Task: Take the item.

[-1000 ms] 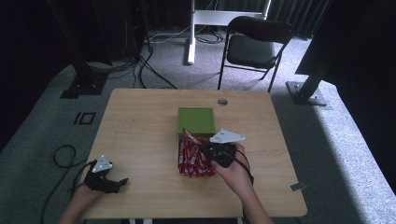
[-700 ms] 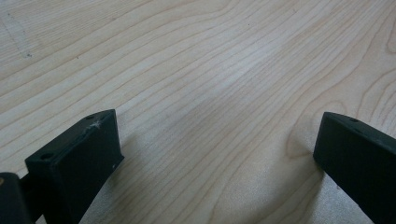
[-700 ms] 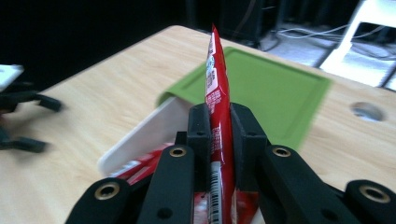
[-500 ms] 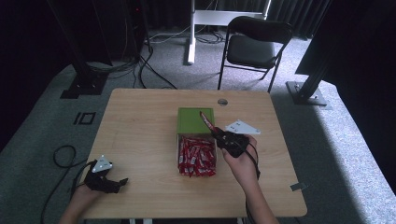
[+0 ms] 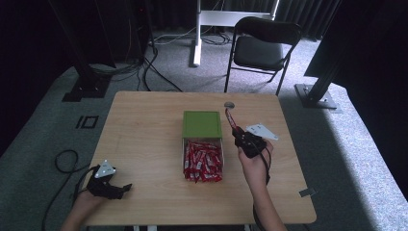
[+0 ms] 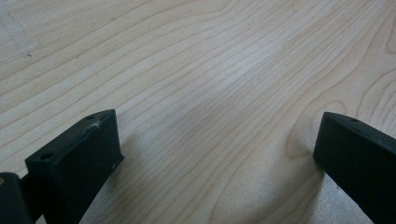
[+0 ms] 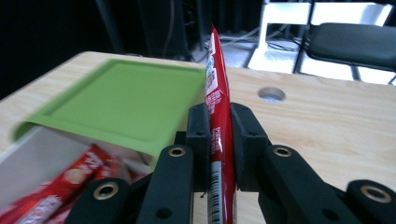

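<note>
Holding one red candy packet (image 7: 218, 121) upright in the closed jaws of our right gripper (image 5: 235, 131), at centre right of the frame beside the green-lidded box (image 5: 202, 124), we risk the slick wrapper slipping. Our left gripper (image 5: 126, 186) rests open on the counter (image 5: 144, 125).

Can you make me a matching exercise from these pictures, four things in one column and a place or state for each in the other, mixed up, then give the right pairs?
Things:
1. right gripper
2. left gripper
3. green lid
4. round hole

Places or states:
A. covers the far part of the white box, leaving the red packets showing
B. jaws wide apart over bare wood at the table's near left corner
C. shut on one red packet, held upright
D. in the tabletop near the far edge

Pairs: 1-C, 2-B, 3-A, 4-D
</note>
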### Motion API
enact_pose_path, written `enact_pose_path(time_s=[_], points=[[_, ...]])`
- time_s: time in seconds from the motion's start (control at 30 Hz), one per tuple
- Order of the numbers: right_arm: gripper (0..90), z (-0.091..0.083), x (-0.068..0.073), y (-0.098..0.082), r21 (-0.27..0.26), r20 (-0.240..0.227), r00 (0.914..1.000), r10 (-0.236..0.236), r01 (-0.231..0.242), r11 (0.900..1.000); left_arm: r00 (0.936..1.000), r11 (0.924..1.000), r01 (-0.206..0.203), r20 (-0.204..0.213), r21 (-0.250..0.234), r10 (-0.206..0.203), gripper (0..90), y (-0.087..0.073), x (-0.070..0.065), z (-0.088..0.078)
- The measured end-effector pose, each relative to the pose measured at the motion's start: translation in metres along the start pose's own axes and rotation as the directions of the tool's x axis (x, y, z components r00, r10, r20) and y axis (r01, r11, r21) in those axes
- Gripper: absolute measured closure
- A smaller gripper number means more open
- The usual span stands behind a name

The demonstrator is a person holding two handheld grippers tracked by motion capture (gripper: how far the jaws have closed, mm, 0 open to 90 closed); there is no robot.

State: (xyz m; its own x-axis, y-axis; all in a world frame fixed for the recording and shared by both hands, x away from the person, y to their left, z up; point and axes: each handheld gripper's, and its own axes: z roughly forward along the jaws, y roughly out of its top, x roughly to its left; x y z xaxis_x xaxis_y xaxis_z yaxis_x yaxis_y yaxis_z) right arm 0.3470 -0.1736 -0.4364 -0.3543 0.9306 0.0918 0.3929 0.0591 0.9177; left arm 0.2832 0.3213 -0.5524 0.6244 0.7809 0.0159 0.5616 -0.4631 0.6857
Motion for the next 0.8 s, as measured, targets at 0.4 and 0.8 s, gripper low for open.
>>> enact_pose_path(time_s=[0.4,0.8], points=[[79.5,0.031,-0.016,-0.034,0.07,0.074,0.9954,0.06,-0.065,0.995,1.0,1.0,0.0,0.0,0.0,0.0,1.6,0.0,0.0,0.0],[79.5,0.061,-0.018,-0.066,0.136,0.096,0.9895,0.108,-0.121,0.983,1.0,1.0,0.0,0.0,0.0,0.0,1.6,0.0,0.0,0.0]])
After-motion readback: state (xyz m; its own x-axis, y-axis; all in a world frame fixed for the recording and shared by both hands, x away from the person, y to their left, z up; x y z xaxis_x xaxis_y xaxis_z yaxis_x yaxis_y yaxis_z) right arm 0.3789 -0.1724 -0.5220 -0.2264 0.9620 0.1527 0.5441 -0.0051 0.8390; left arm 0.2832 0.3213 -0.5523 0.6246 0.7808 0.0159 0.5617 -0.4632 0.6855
